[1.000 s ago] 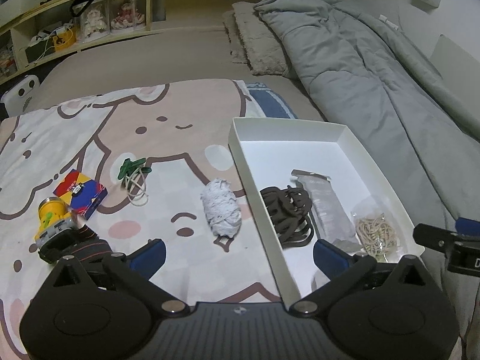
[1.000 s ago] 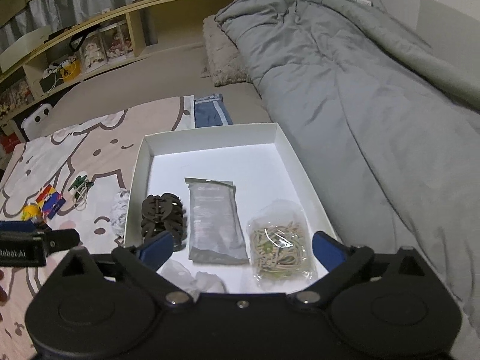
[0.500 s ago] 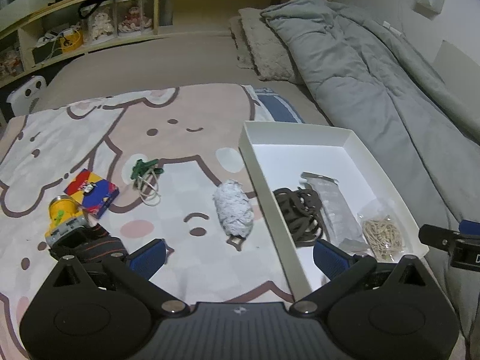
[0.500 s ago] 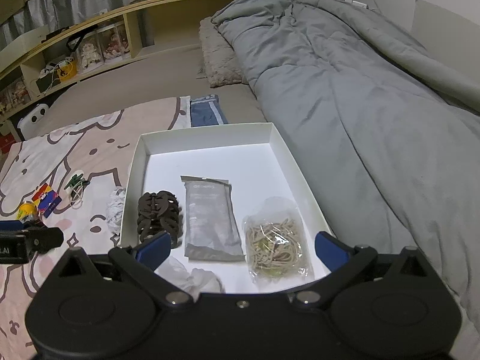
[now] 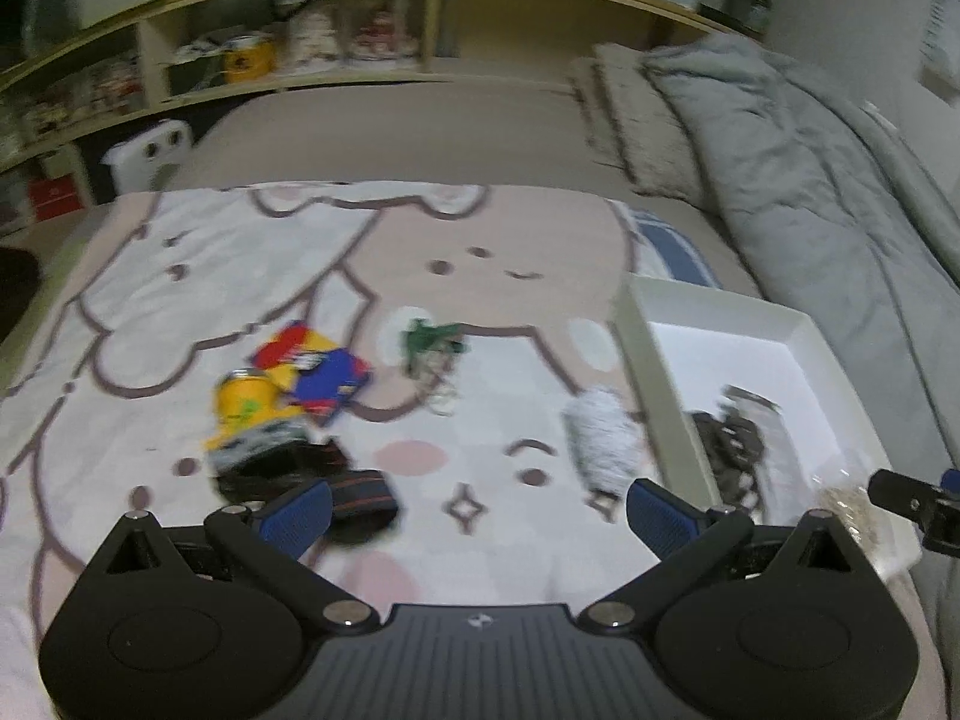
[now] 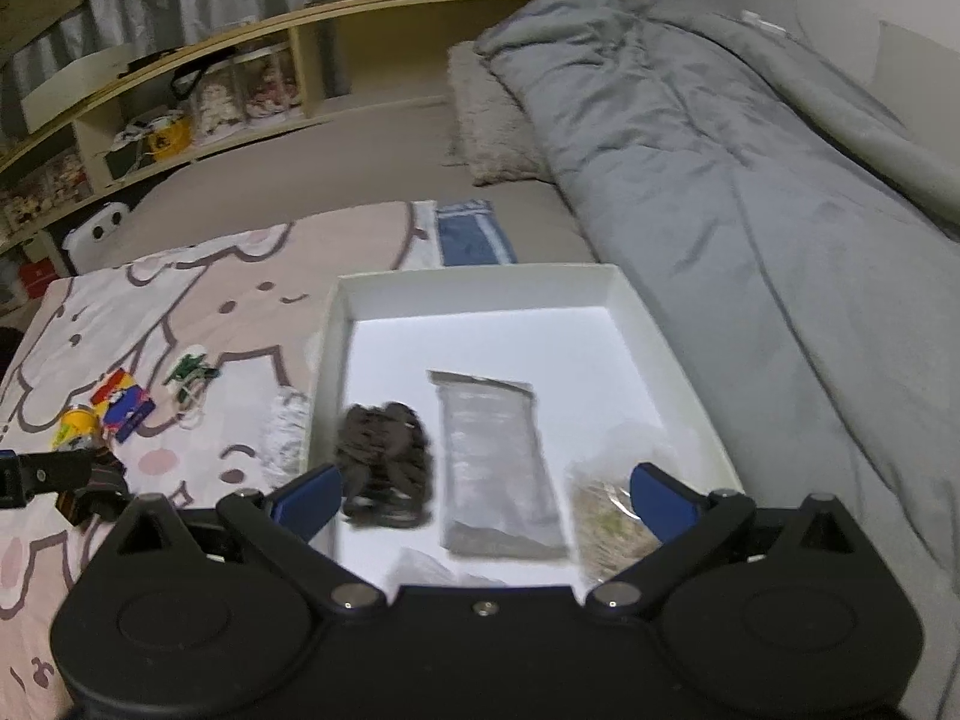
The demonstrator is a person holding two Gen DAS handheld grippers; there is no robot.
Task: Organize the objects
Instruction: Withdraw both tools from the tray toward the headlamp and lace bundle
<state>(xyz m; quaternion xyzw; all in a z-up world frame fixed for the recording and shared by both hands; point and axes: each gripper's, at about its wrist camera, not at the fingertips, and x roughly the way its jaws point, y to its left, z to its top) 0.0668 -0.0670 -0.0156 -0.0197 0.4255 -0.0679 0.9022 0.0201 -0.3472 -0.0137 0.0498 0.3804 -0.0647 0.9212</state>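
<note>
Tray: I see the white tray (image 6: 672,354) on the bed, its long axis running away from my right camera, one short wall at the far end.
Grey packet: the grey packet (image 6: 495,462) lies flat mid-tray, long axis parallel to the tray's long walls.
Dark bands: a clump of dark bands (image 6: 387,462) sits just left of the packet, beside the tray's left wall.
Clear bag: a bag of pale rubber bands (image 6: 600,516) lies right of the packet, near my right finger.
White bundle: the white bundle (image 5: 603,438) rests on the cartoon blanket (image 5: 252,252) just outside the tray's left wall, long axis pointing roughly away from me.
Headlamp: the yellow headlamp (image 5: 252,414) with its black strap lies near my left finger, touching the red-blue-yellow packet (image 5: 315,369).
Green clip: the green clip (image 5: 429,339) lies beyond, blurred.
Left gripper: my left gripper (image 5: 477,510) is spread wide, grasping nothing.
Right gripper: my right gripper (image 6: 486,495) is likewise spread wide over the tray's near end, empty.
</note>
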